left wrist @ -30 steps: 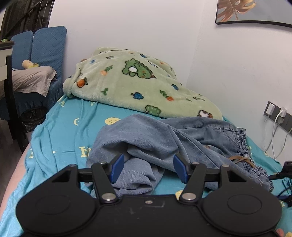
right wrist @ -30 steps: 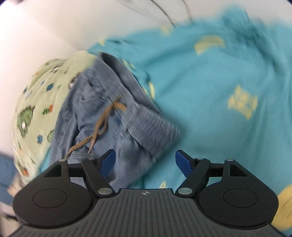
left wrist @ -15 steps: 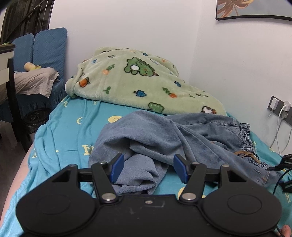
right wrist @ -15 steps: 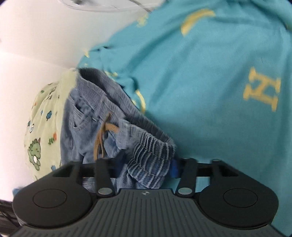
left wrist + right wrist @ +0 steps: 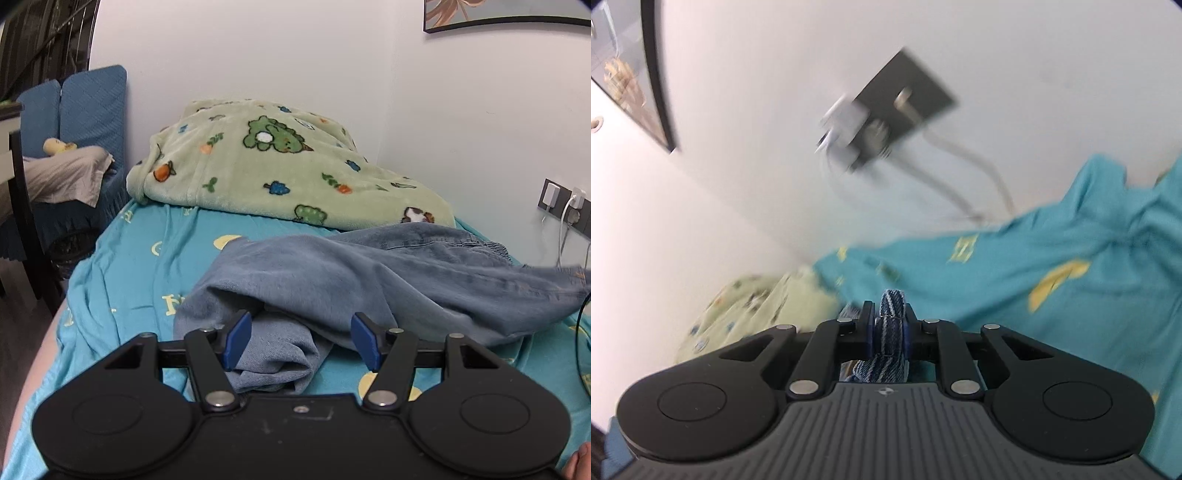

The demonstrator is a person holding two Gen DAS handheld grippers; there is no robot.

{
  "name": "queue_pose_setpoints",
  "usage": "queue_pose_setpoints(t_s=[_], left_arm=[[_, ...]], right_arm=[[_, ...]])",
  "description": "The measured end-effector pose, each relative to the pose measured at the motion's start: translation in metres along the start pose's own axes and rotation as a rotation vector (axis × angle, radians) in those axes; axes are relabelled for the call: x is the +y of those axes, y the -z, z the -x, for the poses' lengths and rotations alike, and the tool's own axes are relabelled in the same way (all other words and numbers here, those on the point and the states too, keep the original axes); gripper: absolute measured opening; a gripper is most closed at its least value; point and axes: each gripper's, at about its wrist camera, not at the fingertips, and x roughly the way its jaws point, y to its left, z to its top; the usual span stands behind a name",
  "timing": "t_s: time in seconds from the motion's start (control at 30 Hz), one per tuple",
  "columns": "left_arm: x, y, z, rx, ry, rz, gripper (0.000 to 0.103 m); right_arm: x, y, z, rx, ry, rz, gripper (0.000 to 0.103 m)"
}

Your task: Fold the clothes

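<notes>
Our blue denim trousers (image 5: 369, 280) lie rumpled across the bed (image 5: 122, 266), below the green blanket (image 5: 280, 173). Our left claw (image 5: 301, 341) gapes over a leg; our right claw (image 5: 890, 328) is closing, clamped on a fold.

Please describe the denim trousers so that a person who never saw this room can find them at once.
Look at the bed with the turquoise sheet against the white wall. A pale green cartoon blanket is heaped at its far end, and just in front of it lie the trousers, crumpled. They are the only faded blue denim there, with an elastic waistband.
</notes>
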Motion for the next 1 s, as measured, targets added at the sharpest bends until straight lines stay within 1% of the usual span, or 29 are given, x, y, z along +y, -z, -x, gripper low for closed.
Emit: queue_pose_setpoints(t_s=[0.1,0.2,0.27,0.33,0.4,0.47,0.5,0.6,0.67,0.77,0.83,0.93,1.0], left_arm=[[0.002,0.000,-0.003,0.016,0.007,0.018,0.057],[0.002,0.000,-0.005,0.021,0.008,0.023,0.057],[0.002,-0.001,-0.006,0.023,0.007,0.024,0.057],[0.002,-0.003,-0.006,0.022,0.008,0.025,0.057],[0.002,-0.004,-0.006,0.020,0.008,0.025,0.057],[0.001,-0.005,-0.004,0.013,0.011,0.027,0.057],[0.001,-0.006,-0.002,0.010,0.013,0.028,0.057],[0.001,-0.007,0.004,-0.001,0.022,0.028,0.057],[0.002,-0.008,0.009,-0.007,0.030,0.026,0.057],[0.002,-0.009,0.016,-0.016,0.035,0.016,0.057],[0.004,-0.009,0.019,-0.018,0.036,0.016,0.057],[0.008,-0.009,0.021,-0.017,0.035,0.026,0.057],[0.011,-0.010,0.022,-0.015,0.030,0.036,0.057]], right_arm=[[-0.029,-0.003,-0.025,0.011,0.110,0.014,0.015],[-0.057,0.004,-0.047,0.069,0.220,0.045,0.015],[-0.068,0.010,-0.055,0.106,0.249,0.060,0.016],[-0.069,0.011,-0.053,0.113,0.250,0.081,0.018],[-0.066,0.011,-0.048,0.118,0.254,0.089,0.025],[-0.062,0.013,-0.039,0.133,0.275,0.085,0.055],[-0.060,0.015,-0.033,0.141,0.281,0.083,0.059],[-0.048,0.016,-0.009,0.140,0.289,0.105,0.060],[-0.034,0.016,0.008,0.115,0.292,0.147,0.060],[-0.003,0.019,0.033,0.081,0.237,0.219,0.061],[0.026,0.030,0.046,0.110,0.165,0.291,0.063],[0.077,0.061,0.054,0.214,-0.049,0.451,0.063],[0.110,0.087,0.051,0.283,-0.161,0.575,0.063]])
